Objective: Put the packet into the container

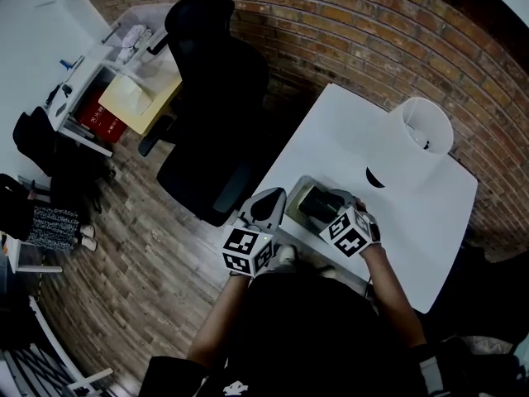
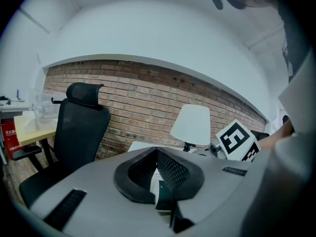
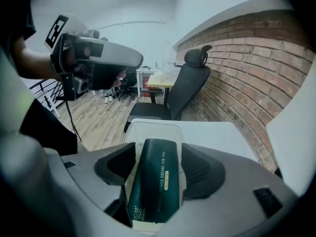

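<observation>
Left tongs (image 2: 157, 152) closed, raised; right tongs (image 3: 159, 148) clamped, lowered.

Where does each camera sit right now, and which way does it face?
Head view: on the person's head, looking steeply down at the white table; arms, left gripper and right gripper show.
Left gripper view: on the left gripper, facing the brick wall, chair and lamp; its closed jaws show.
Right gripper view: on the right gripper, facing along the table over the container; its jaws hold the packet.
Shared: each gripper view catches the other gripper; all three show the chair.
</observation>
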The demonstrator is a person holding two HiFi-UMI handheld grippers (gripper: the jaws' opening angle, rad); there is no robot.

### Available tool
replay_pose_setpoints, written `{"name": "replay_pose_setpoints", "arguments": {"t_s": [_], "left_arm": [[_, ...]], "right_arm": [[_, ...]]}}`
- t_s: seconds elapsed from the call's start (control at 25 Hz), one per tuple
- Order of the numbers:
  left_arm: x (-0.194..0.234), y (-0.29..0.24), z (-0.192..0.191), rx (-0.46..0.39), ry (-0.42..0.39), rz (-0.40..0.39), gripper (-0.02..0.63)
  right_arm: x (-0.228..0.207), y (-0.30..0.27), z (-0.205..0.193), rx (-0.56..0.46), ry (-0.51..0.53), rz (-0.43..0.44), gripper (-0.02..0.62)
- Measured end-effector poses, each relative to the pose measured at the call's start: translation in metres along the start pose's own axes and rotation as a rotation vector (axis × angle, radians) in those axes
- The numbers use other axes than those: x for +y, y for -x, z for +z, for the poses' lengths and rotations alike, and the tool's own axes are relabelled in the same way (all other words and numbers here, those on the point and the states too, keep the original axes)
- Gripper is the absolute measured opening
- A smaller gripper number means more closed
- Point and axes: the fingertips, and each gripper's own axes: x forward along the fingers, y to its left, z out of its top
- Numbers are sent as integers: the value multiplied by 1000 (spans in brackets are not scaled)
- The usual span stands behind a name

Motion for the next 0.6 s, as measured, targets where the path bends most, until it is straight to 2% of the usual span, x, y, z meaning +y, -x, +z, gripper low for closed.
{"name": "replay_pose_setpoints", "arguments": {"t_s": [0.12,0.24,0.32,0.44,0.6], "left_arm": [[-2,-3,-2,6,2,-4,5],[-4,-5,1,4,2,-13,5],[-5,-7,3,-3,-2,-23,5],[-9,-10,5,-6,-5,-37,5],[-18,-16,7,-6,-13,-59,5]], "right_arm": [[-4,11,11,-69,3,-27,222],[-11,23,25,-162,-44,-52,72],[-16,36,37,-213,-71,-75,19],[-25,57,53,-304,-90,-119,5],[-34,78,64,-387,-128,-134,5]]}}
